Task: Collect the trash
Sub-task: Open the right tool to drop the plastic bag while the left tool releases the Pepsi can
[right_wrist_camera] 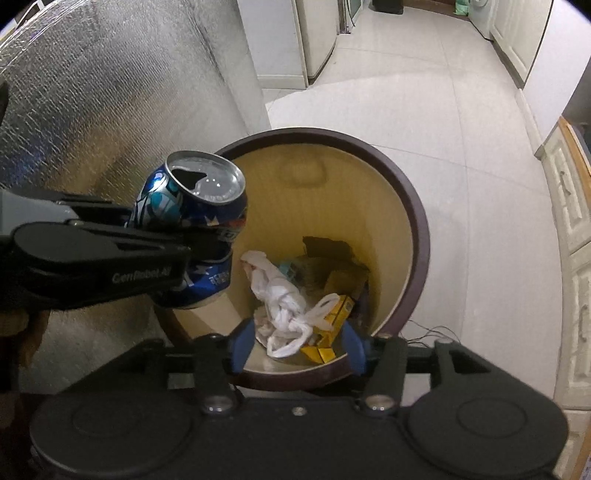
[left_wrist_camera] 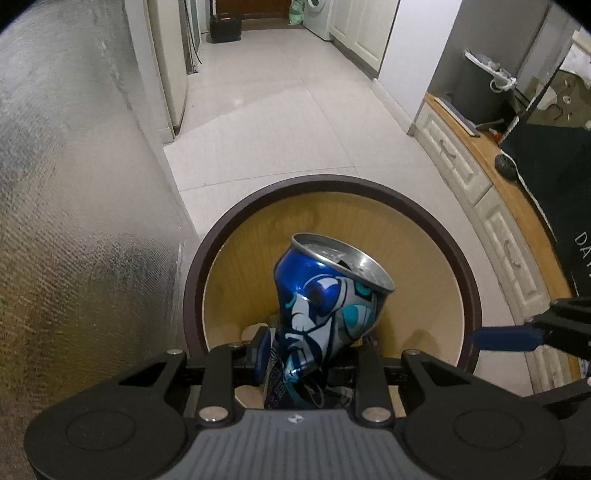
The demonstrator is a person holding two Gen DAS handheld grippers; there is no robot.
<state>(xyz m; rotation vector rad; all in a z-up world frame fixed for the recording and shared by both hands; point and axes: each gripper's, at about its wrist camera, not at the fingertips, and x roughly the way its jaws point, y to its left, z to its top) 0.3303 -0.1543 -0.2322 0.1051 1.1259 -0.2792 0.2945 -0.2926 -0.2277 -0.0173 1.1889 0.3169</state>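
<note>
Because the dented blue can [right_wrist_camera: 192,225] must drop cleanly, the left gripper [left_wrist_camera: 306,354] clamps its crushed middle and holds it above the bin's [right_wrist_camera: 413,206] left rim, over the tissues [right_wrist_camera: 280,299] and yellow carton [right_wrist_camera: 332,317] inside. Empty, the right gripper [right_wrist_camera: 295,343] hovers spread apart at the near rim.

Floor: I see pale square tiles [left_wrist_camera: 280,110] running down a corridor.
Left side: a silvery, foil-textured surface [left_wrist_camera: 74,184] fills my view.
Right side: white panelled cabinets [left_wrist_camera: 454,162] carry a wooden countertop [left_wrist_camera: 476,147].
Far end: a washing machine [left_wrist_camera: 317,11] stands beside a dark doorway.
</note>
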